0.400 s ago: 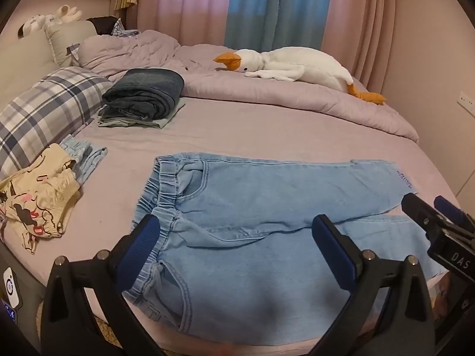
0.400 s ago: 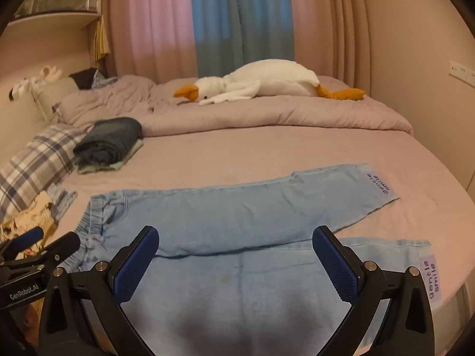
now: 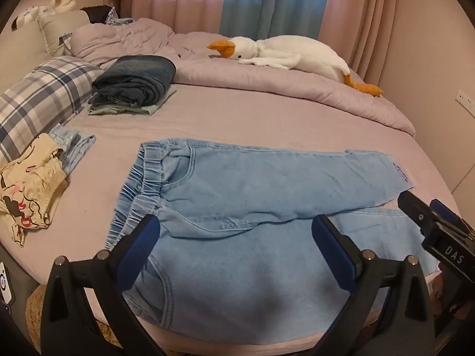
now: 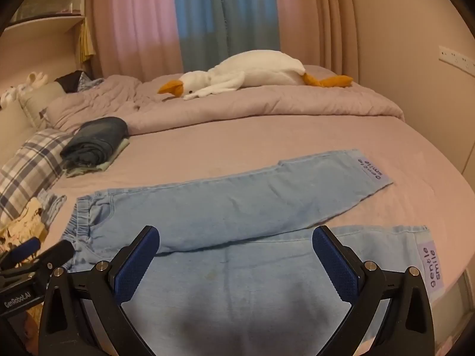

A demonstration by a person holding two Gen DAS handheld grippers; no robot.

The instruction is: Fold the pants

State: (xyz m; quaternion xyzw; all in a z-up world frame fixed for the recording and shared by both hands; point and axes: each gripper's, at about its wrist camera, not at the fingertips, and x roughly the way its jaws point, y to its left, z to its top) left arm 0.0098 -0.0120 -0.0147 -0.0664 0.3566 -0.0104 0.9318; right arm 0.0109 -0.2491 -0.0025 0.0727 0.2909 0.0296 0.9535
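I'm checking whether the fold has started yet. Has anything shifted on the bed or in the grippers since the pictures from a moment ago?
Nothing visibly changed. The light blue pants lie spread flat as before, both legs apart, and the left gripper and right gripper hang open above them, holding nothing.

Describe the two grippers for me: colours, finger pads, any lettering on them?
Both look alike: black plastic frames with triangular cut-outs, silver screw heads at the joints, and two fingers faced with textured dark blue pads. From the left gripper, the right gripper's body at the frame edge reads "DAS" in white. From the right gripper, the left one's body reads "GenRobot.AI". No cables or sleeves visible.
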